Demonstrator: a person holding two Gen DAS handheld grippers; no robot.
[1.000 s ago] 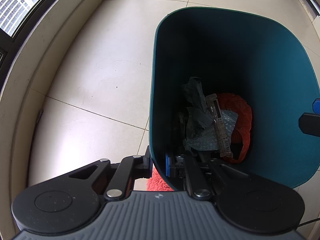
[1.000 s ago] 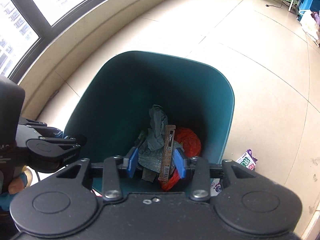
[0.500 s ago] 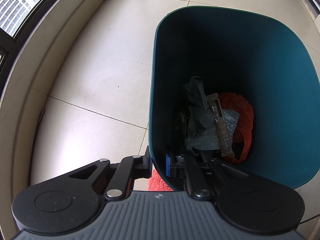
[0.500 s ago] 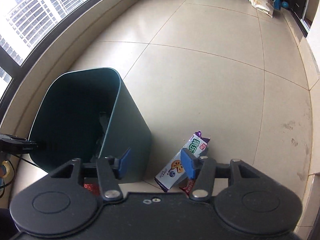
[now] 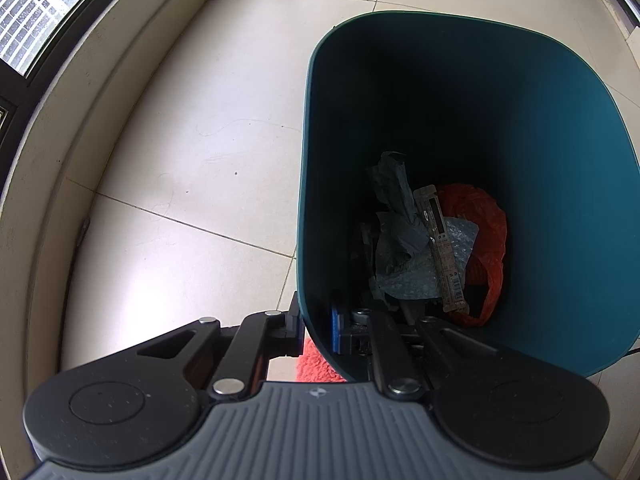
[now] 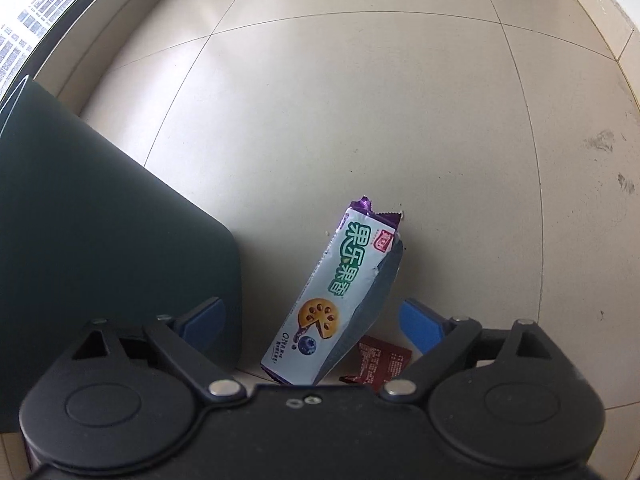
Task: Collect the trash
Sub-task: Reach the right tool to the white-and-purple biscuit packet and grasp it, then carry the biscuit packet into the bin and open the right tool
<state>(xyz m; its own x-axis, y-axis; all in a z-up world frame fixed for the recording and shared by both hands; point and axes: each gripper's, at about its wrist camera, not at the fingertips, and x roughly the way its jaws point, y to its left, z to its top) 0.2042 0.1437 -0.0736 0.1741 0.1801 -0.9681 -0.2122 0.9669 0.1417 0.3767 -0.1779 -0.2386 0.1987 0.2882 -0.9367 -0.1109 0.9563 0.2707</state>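
Observation:
My left gripper (image 5: 318,326) is shut on the near rim of the teal trash bin (image 5: 560,160), one finger outside and one inside. In the bin lie grey crumpled paper (image 5: 396,216), a long narrow wrapper (image 5: 440,248), bubble wrap (image 5: 416,276) and a red-orange bag (image 5: 488,236). My right gripper (image 6: 316,320) is open and low over the floor. A purple-and-white biscuit wrapper (image 6: 340,292) lies between its fingers. A small dark red packet (image 6: 380,364) lies beside it, near the right finger. The bin's outer wall (image 6: 100,240) stands to the left.
The floor is beige tile. A curved window sill (image 5: 48,160) and window run along the left. A red fuzzy thing (image 5: 316,364) shows under the bin's near edge.
My right gripper has swung from over the bin to the floor on its right, opened wider, and come down over the biscuit wrapper. The left gripper holds the bin rim as before.

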